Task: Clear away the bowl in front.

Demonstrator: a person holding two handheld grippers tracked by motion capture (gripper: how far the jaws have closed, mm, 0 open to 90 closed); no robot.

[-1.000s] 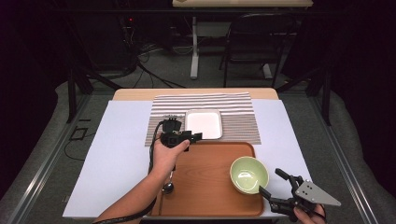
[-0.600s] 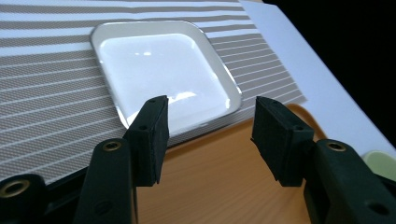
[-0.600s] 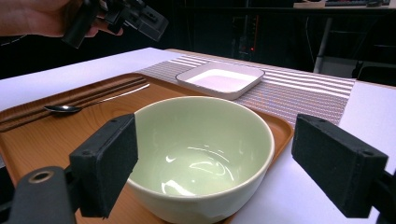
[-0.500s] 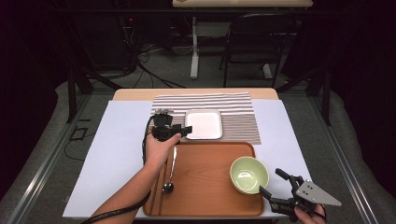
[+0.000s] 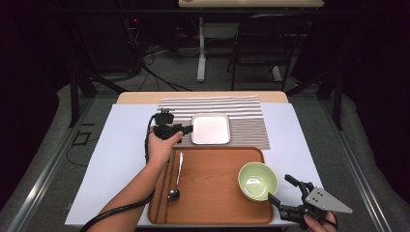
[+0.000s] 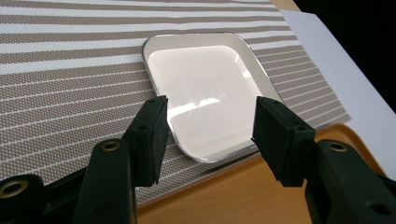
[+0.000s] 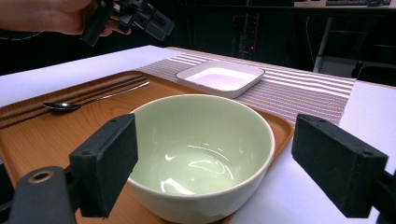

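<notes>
Chopsticks (image 5: 163, 181) lie along the left edge of the wooden tray (image 5: 212, 193), with a spoon (image 5: 176, 180) just beside them, bowl end toward six o'clock. At about eleven o'clock from the tray, the left gripper (image 5: 187, 129) hangs in the person's left hand (image 5: 159, 145) over the edge of the striped mat (image 5: 246, 108), pointing toward three o'clock at the white square dish (image 5: 211, 128). In the left gripper view its jaws stand apart with nothing between the pads (image 6: 154, 135); the near corner of the dish (image 6: 205, 93) shows through the gap, untouched, lying flat on the mat (image 6: 56, 93) just beyond the tray's rim (image 6: 224, 196).

Farther right, the green bowl (image 5: 257, 181) stands upright and empty in the tray's right half, near its rim. At four o'clock from the bowl, the right gripper (image 5: 280, 191) is held low off the tray's corner, aimed at the bowl. In the right gripper view the jaws are spread wide, one pad (image 7: 109, 163) on each side of the bowl (image 7: 201, 154), clear of it and gripping nothing.
</notes>
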